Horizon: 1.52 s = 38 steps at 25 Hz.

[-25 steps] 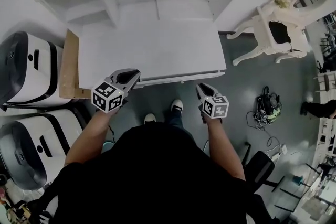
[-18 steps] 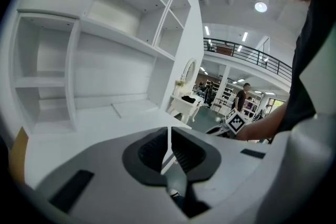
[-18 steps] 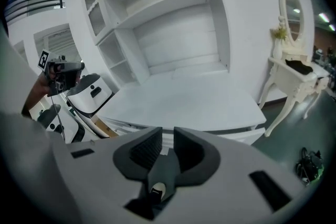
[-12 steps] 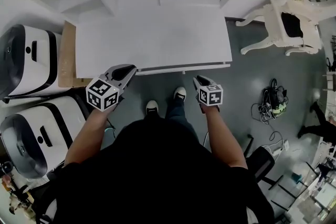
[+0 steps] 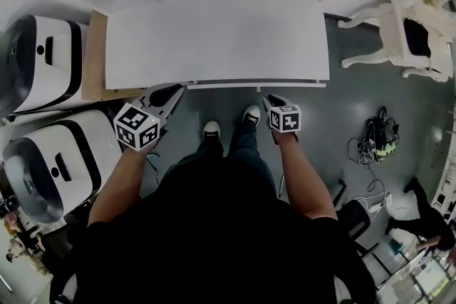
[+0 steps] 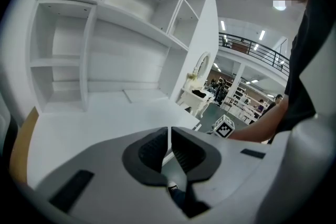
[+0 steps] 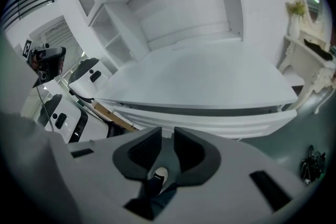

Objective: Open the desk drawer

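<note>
The person stands in front of the white desk, which fills the head view at 12 o'clock. The drawer is closed. Only its front shows, as a narrow strip just under the near edge of the desk top, and I see no handle on it.

The left gripper is at 11 o'clock from the person's shoes, near the left end of that edge. Its jaws are almost together, with only a thin slit between them and nothing inside. I think it is kept there as a spare hand and is not going to grasp.

The right gripper is at 1 o'clock from the shoes, just below the drawer front and not touching it. It points down and forward to the strip. Its jaws have just been opening, and between them there is only the floor and a shoe. To my judgement this gap is prepared so that the jaws can go over the lower lip of the drawer front. The pull has not begun yet.
</note>
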Each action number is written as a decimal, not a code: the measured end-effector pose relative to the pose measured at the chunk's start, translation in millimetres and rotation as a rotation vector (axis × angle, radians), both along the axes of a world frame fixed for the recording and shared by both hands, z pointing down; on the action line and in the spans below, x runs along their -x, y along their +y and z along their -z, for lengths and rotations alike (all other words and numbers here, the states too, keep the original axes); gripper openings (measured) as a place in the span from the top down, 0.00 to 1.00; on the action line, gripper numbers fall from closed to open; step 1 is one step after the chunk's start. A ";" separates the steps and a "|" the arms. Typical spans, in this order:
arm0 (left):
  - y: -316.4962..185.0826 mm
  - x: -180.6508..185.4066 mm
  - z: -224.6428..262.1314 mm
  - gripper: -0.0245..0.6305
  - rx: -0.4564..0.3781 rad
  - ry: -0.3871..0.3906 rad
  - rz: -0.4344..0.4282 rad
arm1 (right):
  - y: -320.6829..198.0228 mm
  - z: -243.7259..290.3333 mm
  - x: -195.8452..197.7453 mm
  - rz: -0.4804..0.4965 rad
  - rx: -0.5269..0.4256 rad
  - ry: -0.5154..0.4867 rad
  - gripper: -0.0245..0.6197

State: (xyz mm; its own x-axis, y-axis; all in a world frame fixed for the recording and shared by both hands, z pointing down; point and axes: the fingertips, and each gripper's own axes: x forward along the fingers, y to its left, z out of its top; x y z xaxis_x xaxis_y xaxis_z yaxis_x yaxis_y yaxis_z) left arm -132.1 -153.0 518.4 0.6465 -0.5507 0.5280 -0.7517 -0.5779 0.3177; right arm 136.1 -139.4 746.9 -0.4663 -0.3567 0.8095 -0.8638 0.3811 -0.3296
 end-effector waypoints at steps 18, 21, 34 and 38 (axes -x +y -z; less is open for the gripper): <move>20.7 6.3 -35.6 0.92 0.073 -0.021 0.055 | -9.5 -85.0 5.0 -0.013 0.115 0.013 0.82; 25.3 8.2 -42.5 0.92 0.093 -0.025 0.060 | -13.5 -92.9 5.8 -0.022 0.126 0.028 0.81; 41.6 12.0 -64.7 0.92 0.148 -0.030 0.074 | -20.9 -129.0 11.9 -0.041 0.171 0.038 0.80; 45.5 11.9 -67.2 0.92 0.156 -0.029 0.068 | -23.5 -135.5 15.1 -0.050 0.177 0.048 0.79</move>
